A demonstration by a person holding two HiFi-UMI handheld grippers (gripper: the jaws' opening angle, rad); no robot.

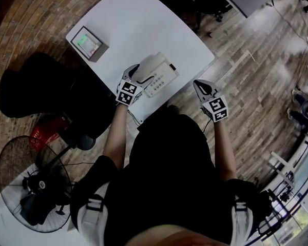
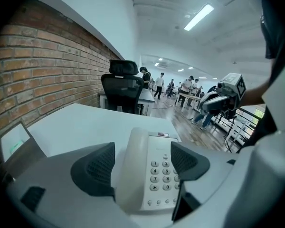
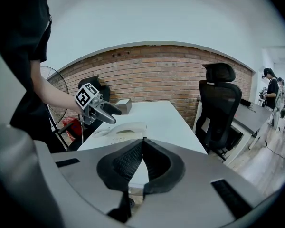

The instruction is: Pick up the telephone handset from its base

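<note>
- Over the desk's [image 1: 133,19] near edge, the left gripper [image 2: 141,164] is spread wide, one dark pad on each side of the handset [image 2: 133,170]
- The left pad [image 2: 92,167] sits just beside the handset's outer flank and the right pad [image 2: 190,160] hangs over the keypad [image 2: 162,175]; whether either pad touches cannot be told
- The handset lies in its cradle on the left side of the base [image 1: 161,81], lengthwise along the gripper's line of sight
- From the head view the left gripper [image 1: 137,76] comes in from the person's side, with its marker cube nearest the body
- The right gripper [image 3: 141,148] has its pads pressed together with nothing between them
- It hangs just off the desk's edge, over the wooden floor [image 1: 246,101], to the right of the phone and apart from it
- A cable [image 1: 134,118] drops from the near edge below the phone
- A small box with a green screen [image 1: 88,43] stands near the desk's left corner, well apart from the phone
- A black office chair [image 2: 123,87] stands at the desk's far end, against the brick wall [image 2: 47,75]
- A floor fan [image 1: 31,183] and a red item [image 1: 43,135] sit on the floor to the person's left
- People [image 2: 186,85] stand far down the room
</note>
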